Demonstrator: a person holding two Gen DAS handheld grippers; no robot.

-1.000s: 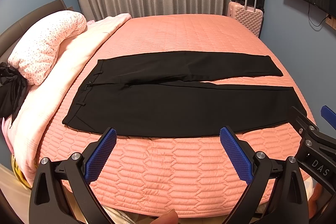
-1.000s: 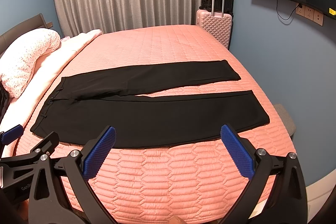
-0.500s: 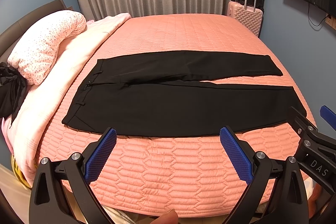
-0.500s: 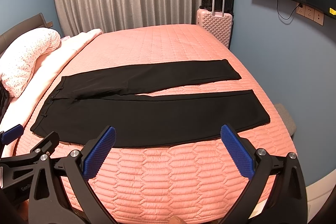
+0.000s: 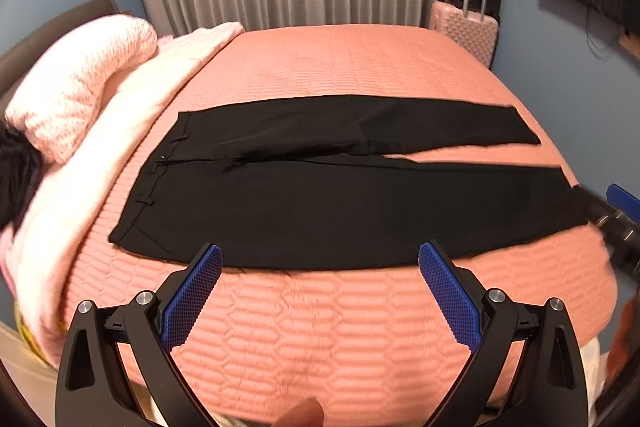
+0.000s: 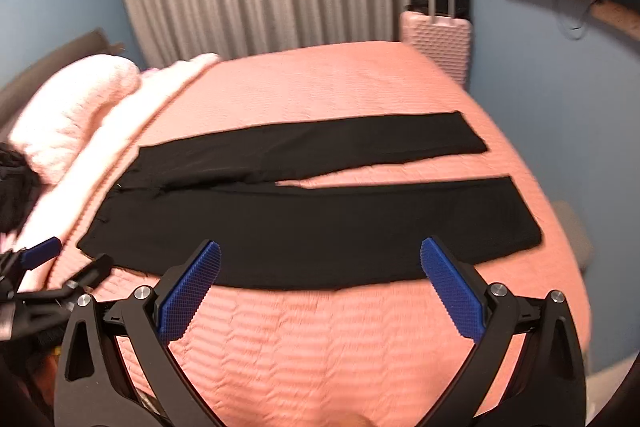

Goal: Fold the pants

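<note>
On the pink quilted bed (image 5: 360, 327), black pants (image 5: 340, 211) lie flat, waistband toward the pillow (image 5: 80, 95) on the left, hems to the right, legs slightly parted from the crotch outward. Left tool (image 5: 320, 267) hovers off the near edge of the pants, jaws spread wide, holding nothing. Right tool (image 6: 320, 263) likewise wide open and empty, just short of the near leg.

Step in hand, as judged: first fold, one leg over the other. To do it well: pinch the near edge at waistband and at hem together, lift evenly, carry across so that seams and hems align, keeping the cloth taut to avoid creases.

Versus 0.5 s ago: both views now blurred and closer to the pants; right tool's view has swung toward the hem end; pants unmoved.
</note>
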